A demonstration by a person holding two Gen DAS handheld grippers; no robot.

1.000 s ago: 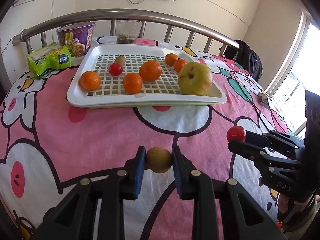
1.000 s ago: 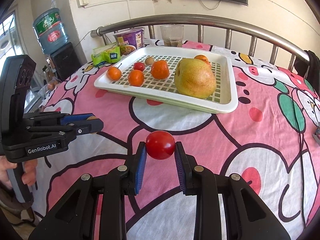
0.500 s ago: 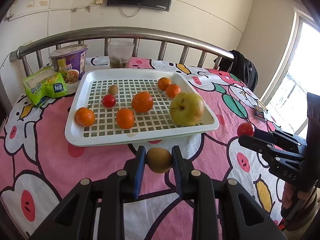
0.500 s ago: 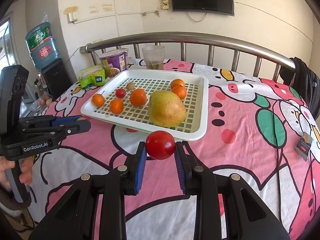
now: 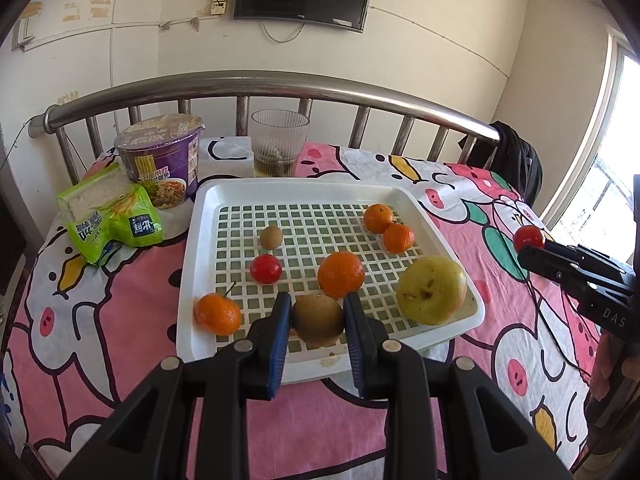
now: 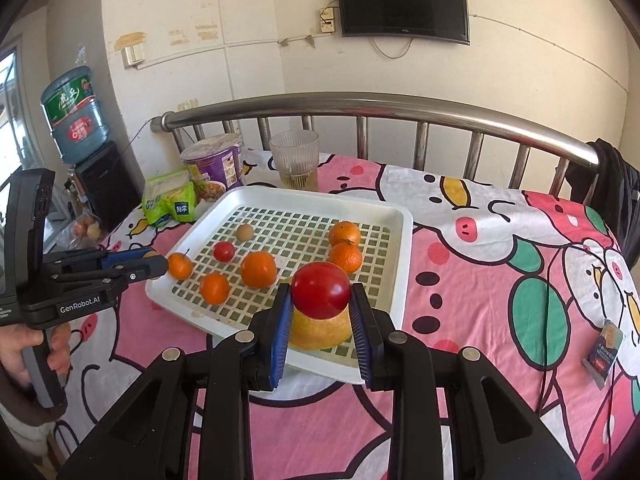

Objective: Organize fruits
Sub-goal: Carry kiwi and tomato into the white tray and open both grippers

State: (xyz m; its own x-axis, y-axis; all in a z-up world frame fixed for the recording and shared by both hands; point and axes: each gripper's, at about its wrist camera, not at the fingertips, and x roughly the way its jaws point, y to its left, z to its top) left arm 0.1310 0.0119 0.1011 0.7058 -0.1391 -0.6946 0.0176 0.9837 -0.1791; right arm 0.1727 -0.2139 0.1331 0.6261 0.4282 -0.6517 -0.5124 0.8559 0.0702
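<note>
While both hands are loaded, the risk is mostly a crowded drop. The left gripper (image 5: 318, 316) is clamped on a small brown kiwi-like fruit (image 5: 318, 318), held above the near edge of the white slotted plastic tray (image 5: 192, 264). The right gripper (image 6: 320, 312) is clamped on a round red tomato-like fruit (image 6: 320, 295), hovering over the tray's near right corner, right above the big yellow-green pear (image 5: 432, 290).

My guess: round fruit on that gridded tray rolls. Release the tomato from any height and it could bounce off the pear and go over the tray's rim onto the pink cartoon bedsheet (image 6: 500, 280). The kiwi's slot is tight too, with the large orange (image 5: 341, 274) just behind it in the tray and the stemmed small orange (image 5: 218, 314) to the left, so a nudge could start a chain of rolling.
</note>
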